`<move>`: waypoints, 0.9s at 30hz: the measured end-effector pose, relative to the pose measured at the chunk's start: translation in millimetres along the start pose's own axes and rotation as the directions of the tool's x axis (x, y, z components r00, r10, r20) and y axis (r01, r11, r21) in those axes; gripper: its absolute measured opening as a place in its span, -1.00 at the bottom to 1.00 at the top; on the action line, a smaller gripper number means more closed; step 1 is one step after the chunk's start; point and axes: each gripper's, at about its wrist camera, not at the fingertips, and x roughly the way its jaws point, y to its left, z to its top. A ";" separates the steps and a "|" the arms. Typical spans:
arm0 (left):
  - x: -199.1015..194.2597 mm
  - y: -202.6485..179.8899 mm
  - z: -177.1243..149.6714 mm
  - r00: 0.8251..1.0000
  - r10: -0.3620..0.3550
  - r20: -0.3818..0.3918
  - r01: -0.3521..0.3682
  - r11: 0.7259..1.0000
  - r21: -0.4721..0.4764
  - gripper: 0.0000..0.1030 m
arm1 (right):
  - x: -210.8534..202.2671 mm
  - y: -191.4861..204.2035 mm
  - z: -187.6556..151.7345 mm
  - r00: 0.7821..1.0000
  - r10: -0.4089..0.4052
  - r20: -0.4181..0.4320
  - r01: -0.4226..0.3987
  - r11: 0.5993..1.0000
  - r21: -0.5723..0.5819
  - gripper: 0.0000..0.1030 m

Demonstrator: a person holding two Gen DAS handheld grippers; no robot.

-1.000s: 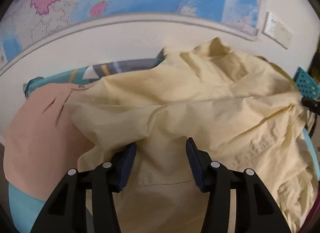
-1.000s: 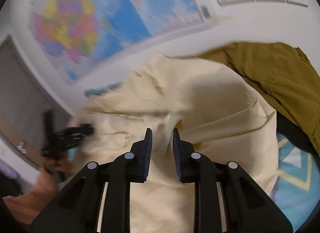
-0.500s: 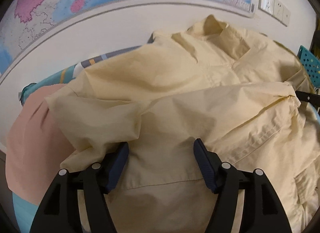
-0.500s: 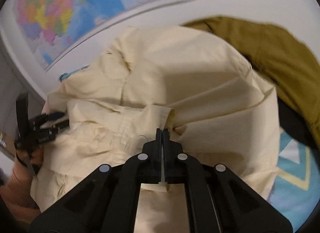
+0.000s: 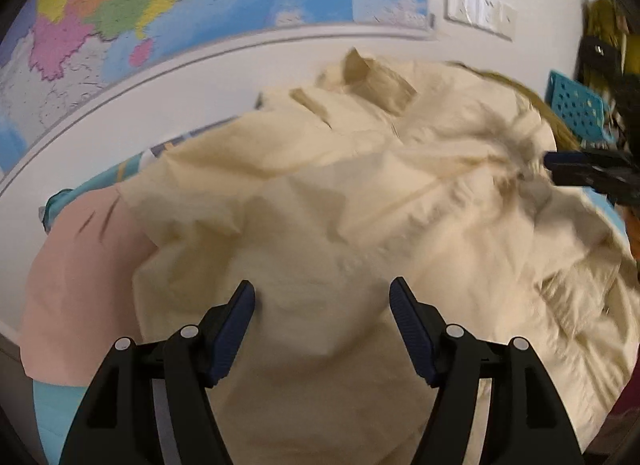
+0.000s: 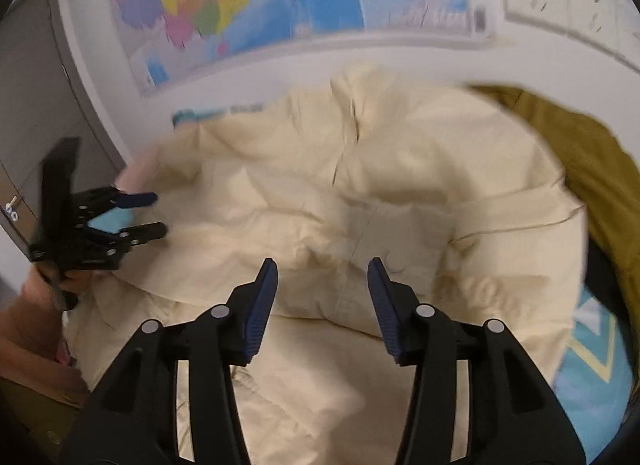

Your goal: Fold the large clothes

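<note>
A pale yellow shirt lies crumpled on the bed, its collar toward the wall; it also fills the right wrist view. My left gripper is open, its jaws apart just above the shirt's near part. My right gripper is open and empty over the shirt's middle. The right gripper shows at the right edge of the left wrist view, by a bunched fold. The left gripper shows at the left of the right wrist view, open at the shirt's edge.
A pink garment lies left of the shirt. An olive garment lies to its right. A teal patterned sheet covers the bed. A map and sockets hang on the wall behind. A teal perforated basket stands at right.
My right gripper was shut on a shirt fold half a second ago and has opened, letting it go. The left gripper stays open and has shifted slightly over the shirt.
</note>
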 end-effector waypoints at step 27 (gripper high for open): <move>-55.9 -1.2 -64.4 0.999 -0.045 0.030 0.047 0.997 -0.056 0.42 | -10.9 34.2 -83.2 0.990 -0.097 -0.100 0.089 0.992 -0.087 0.20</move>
